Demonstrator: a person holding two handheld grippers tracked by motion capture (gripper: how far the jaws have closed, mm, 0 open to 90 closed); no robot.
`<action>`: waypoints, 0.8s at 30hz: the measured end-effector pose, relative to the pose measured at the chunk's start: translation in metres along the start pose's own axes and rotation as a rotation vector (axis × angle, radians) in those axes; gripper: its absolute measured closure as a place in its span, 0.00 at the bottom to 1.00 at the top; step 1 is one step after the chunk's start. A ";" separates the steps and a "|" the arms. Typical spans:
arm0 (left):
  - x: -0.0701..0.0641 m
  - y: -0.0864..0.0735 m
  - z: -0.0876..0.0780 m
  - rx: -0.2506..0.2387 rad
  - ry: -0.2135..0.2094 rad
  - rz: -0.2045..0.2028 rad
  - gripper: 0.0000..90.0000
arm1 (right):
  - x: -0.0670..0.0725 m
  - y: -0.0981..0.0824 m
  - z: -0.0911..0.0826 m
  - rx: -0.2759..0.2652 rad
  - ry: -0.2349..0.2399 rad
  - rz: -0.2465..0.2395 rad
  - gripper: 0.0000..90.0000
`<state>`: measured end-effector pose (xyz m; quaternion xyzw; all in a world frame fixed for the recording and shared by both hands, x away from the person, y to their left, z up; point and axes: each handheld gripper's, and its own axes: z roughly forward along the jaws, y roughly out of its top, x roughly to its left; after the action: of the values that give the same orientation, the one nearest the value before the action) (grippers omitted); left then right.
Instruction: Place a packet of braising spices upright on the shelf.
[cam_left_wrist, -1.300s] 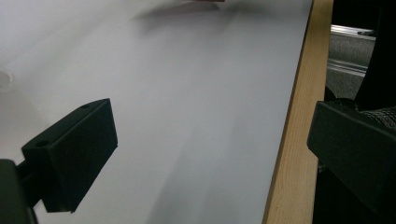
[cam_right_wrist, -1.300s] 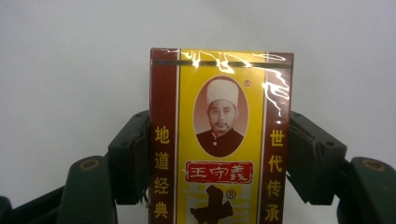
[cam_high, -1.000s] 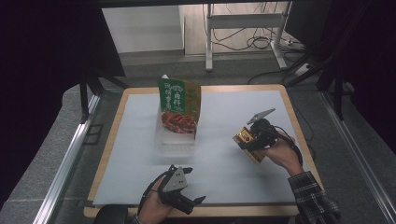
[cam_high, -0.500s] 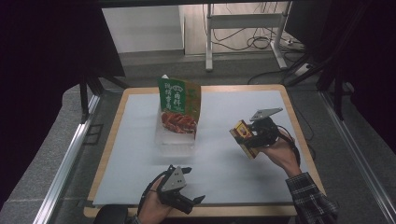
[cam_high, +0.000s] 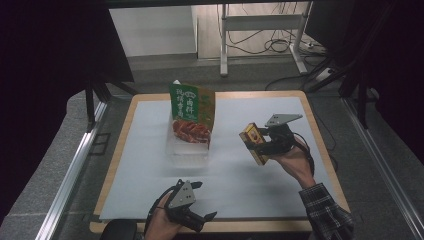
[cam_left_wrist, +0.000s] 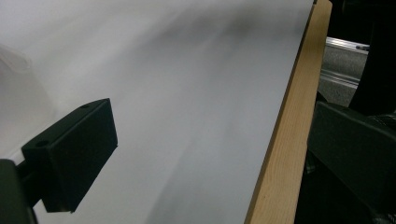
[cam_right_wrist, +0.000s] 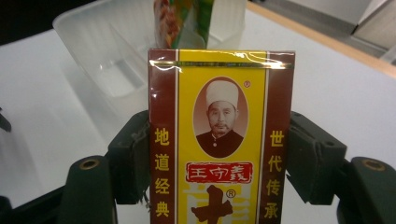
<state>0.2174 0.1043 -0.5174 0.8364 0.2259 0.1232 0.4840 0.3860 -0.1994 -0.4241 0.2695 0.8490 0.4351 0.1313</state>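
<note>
A yellow and dark red box (cam_high: 254, 144) with Chinese print and a portrait is upright in my right gripper (cam_high: 261, 146), held above the white sheet to the right of the tray. In the right gripper view both pads press the box (cam_right_wrist: 219, 140) at its sides, right gripper (cam_right_wrist: 219, 156). A green snack pouch (cam_high: 192, 114) stands in a clear plastic tray (cam_high: 187, 150) at the table's middle; tray (cam_right_wrist: 107, 70) lies just beyond the box. My left gripper (cam_high: 204, 201) rests near the front edge, jaws apart and nothing between them, left gripper (cam_left_wrist: 210, 163).
A white sheet (cam_high: 150, 170) covers the wooden table top (cam_high: 320, 145); its wooden edge (cam_left_wrist: 285, 140) runs close beside the left gripper. Dark floor, a metal rail (cam_high: 75, 165) on the left and a desk frame with cables (cam_high: 260, 45) lie beyond.
My right gripper has shifted slightly left toward the tray with the box in it. The left gripper has stayed put.
</note>
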 end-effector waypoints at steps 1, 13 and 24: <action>0.000 0.000 0.000 0.000 0.000 -0.001 0.01 | 0.001 0.001 0.001 -0.008 0.004 0.001 0.35; -0.002 -0.002 -0.003 0.003 0.005 -0.002 0.01 | 0.012 0.018 0.010 -0.110 0.031 -0.016 0.35; -0.003 -0.003 -0.004 0.003 0.008 0.004 0.01 | 0.024 0.033 0.022 -0.180 0.063 -0.041 0.35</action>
<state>0.2120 0.1068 -0.5180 0.8370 0.2263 0.1273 0.4817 0.3876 -0.1550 -0.4104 0.2252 0.8156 0.5151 0.1373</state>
